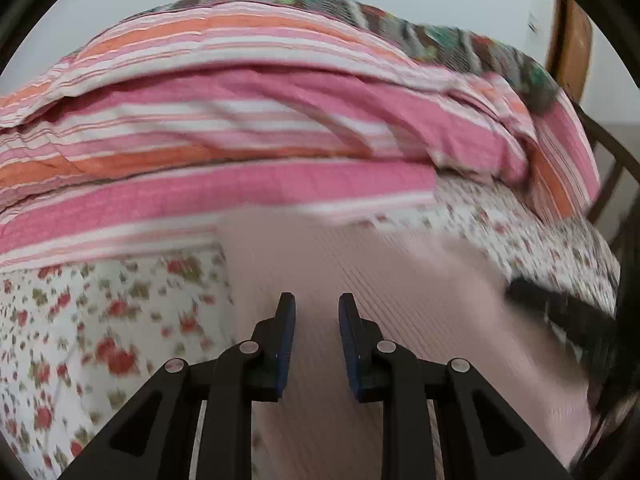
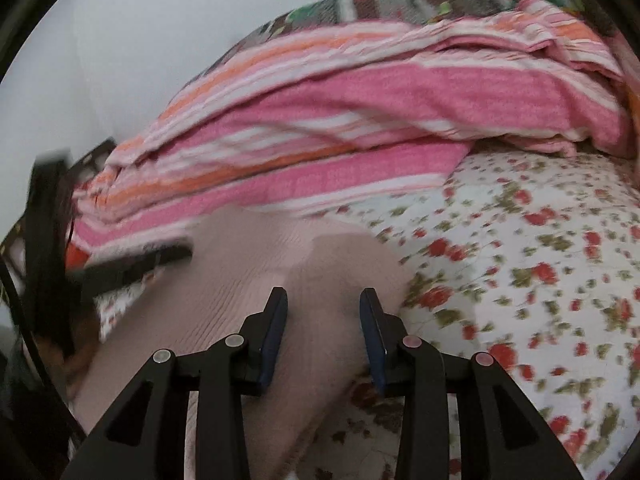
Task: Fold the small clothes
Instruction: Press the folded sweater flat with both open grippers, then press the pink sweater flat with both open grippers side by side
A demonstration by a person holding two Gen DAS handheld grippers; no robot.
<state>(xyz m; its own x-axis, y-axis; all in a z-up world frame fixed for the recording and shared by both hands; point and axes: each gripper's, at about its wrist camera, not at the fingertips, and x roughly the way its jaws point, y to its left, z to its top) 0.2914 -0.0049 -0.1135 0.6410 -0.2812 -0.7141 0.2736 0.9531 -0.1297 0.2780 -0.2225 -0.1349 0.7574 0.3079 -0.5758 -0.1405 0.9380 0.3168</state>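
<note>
Pale pink ribbed garment (image 1: 360, 280) lies spread flat on the floral bedsheet (image 1: 100, 320), directly under and ahead of both tools. Fabric blurred in both views; fine ribbing runs lengthwise away from the tips.

Left gripper (image 1: 317, 308): jaws stand a narrow gap apart, blue pads facing each other, pink cloth showing through the gap beneath them. No fold of cloth visibly pinched between the pads; whether the tips touch the fabric cannot be told. The garment's far edge lies just ahead of the tips, its left edge just left of the left finger.

Right gripper (image 2: 323, 302): jaws somewhat wider apart, again over the garment (image 2: 280, 272). A raised hump of the pink cloth sits between and just ahead of the fingers; pads not seen pressing on it. The garment's right edge falls just right of the right finger, with the floral sheet (image 2: 520, 280) beyond.

A dark blurred shape (image 2: 132, 264) crosses the left of the right-wrist view, at the garment's far side.

Beyond the garment, ahead of both tools: a bunched pink, orange and white striped blanket (image 1: 280, 120), touching or just past the garment's far edge. Behind it, a darker patterned cover (image 1: 420, 40), then a pale wall (image 2: 140, 40).
</note>
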